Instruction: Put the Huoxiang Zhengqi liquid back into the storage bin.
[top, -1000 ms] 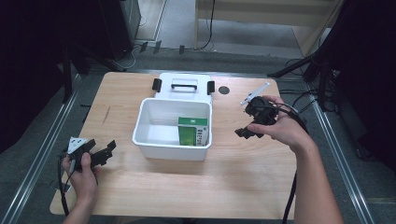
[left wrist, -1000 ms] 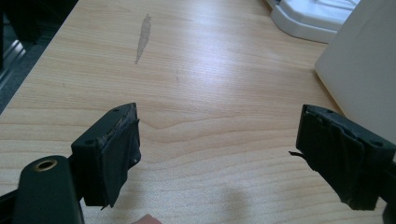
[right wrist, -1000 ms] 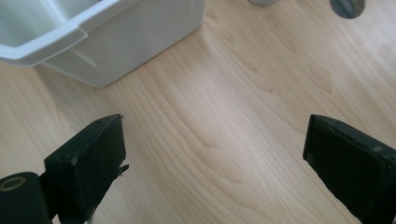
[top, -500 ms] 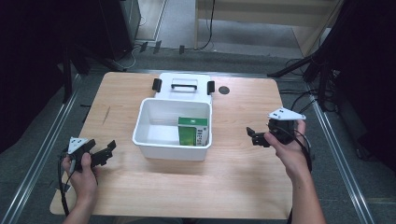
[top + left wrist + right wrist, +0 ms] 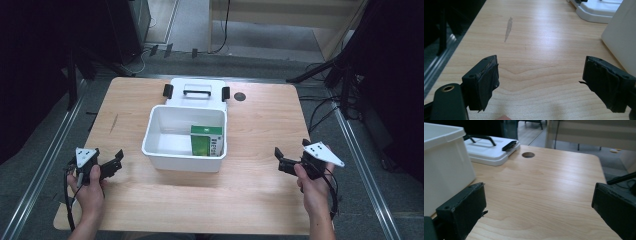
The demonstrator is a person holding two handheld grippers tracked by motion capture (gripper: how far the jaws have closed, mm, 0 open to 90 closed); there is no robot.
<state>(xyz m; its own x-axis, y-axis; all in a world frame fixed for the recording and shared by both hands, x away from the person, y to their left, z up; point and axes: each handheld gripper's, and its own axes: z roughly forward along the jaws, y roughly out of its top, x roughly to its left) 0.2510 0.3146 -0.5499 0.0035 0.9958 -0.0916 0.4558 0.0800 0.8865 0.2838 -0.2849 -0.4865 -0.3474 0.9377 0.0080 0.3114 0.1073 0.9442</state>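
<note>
- White bin [image 5: 165,150] sits at the middle of the table [image 5: 260,200], open top, long side running left to right.
- Inside the bin, against its right wall: a green and white carton [image 5: 206,140], upright, near the front-right inner corner. Rest of the bin floor bare.
- White lid [image 5: 197,93] lies flat just behind the bin, at the far edge of the table; black handle on top, a black latch at each end. Lid touches or almost touches the bin's back rim; cannot tell which.
- Small round hole [image 5: 240,96] in the tabletop, just right of the lid, near the far edge.
- Left gripper [image 5: 116,162] held low near the front-left corner of the table, jaws pointing toward the bin's left wall, well short of it. Jaws spread wide, nothing between them; the left gripper view shows bare wood in the gap and the bin's wall [image 5: 624,37] at the right.
- Right gripper [image 5: 280,159] held near the right edge of the table, toward the front, jaws pointing left at the bin, apart from it. Jaws spread wide and empty; the right gripper view shows wood grain between them, the bin [image 5: 444,167] at the left, the lid [image 5: 490,148] and hole [image 5: 528,154] beyond.
- Faint grey smear [image 5: 508,28] on the wood ahead of the left gripper.
</note>
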